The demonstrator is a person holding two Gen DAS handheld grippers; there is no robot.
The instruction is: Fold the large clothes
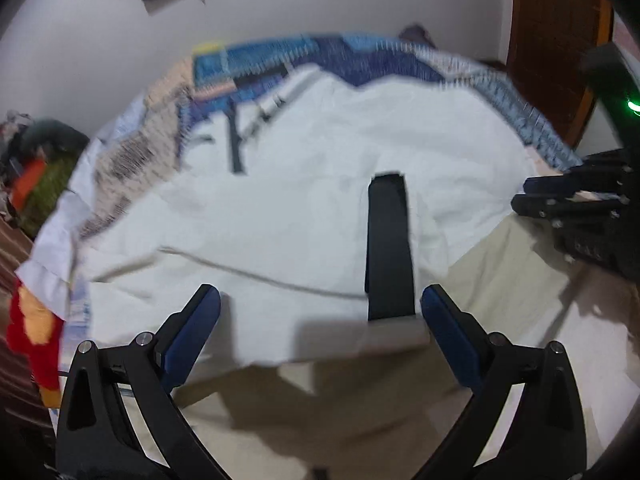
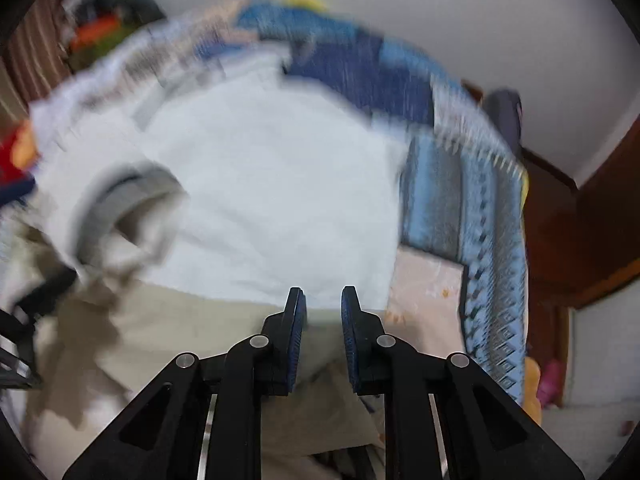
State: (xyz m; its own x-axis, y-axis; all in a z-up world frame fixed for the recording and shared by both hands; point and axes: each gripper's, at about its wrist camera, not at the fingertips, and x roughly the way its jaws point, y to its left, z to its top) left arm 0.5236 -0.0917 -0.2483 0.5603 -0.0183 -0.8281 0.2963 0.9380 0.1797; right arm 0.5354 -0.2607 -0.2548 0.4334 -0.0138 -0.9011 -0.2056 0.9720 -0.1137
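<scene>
the left tongs hang wide apart over the white garment on the bed; the right tongs stand slightly apart, gripping nothing.

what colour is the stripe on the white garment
Black, a vertical stripe on the white cloth garment; clearest in left wrist view.

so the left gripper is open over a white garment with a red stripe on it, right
Not quite: the stripe is black, not red, as the left wrist view shows. The rest holds: the left gripper is open over the white garment.
</scene>
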